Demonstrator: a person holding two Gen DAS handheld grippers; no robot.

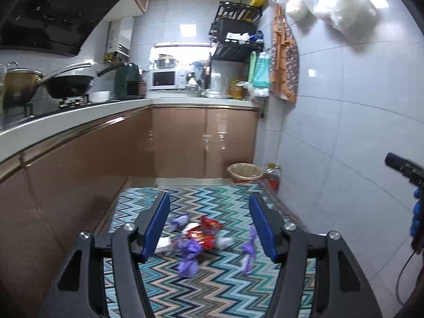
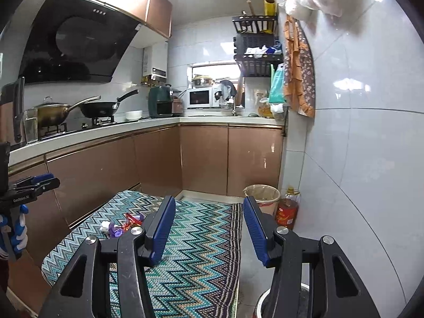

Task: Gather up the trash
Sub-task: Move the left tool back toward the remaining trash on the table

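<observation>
Trash lies in a heap on the zigzag rug (image 1: 212, 286): a red snack wrapper (image 1: 204, 232), purple wrappers (image 1: 188, 258) (image 1: 247, 251) and a white crumpled piece (image 1: 224, 242). My left gripper (image 1: 209, 224) is open and empty, above and just short of the heap. A lined trash bin (image 1: 245, 172) stands at the rug's far right corner. In the right wrist view the heap (image 2: 124, 224) lies left of my right gripper (image 2: 209, 228), which is open and empty above the rug (image 2: 196, 251), with the bin (image 2: 262, 196) ahead. The left gripper shows at that view's left edge (image 2: 31, 182).
Brown cabinets (image 1: 180, 140) run along the left and far side under a white counter with pans, a microwave and a sink. A red oil bottle (image 2: 287, 209) stands beside the bin against the tiled right wall (image 1: 344, 145). A round container (image 2: 265, 302) sits below my right gripper.
</observation>
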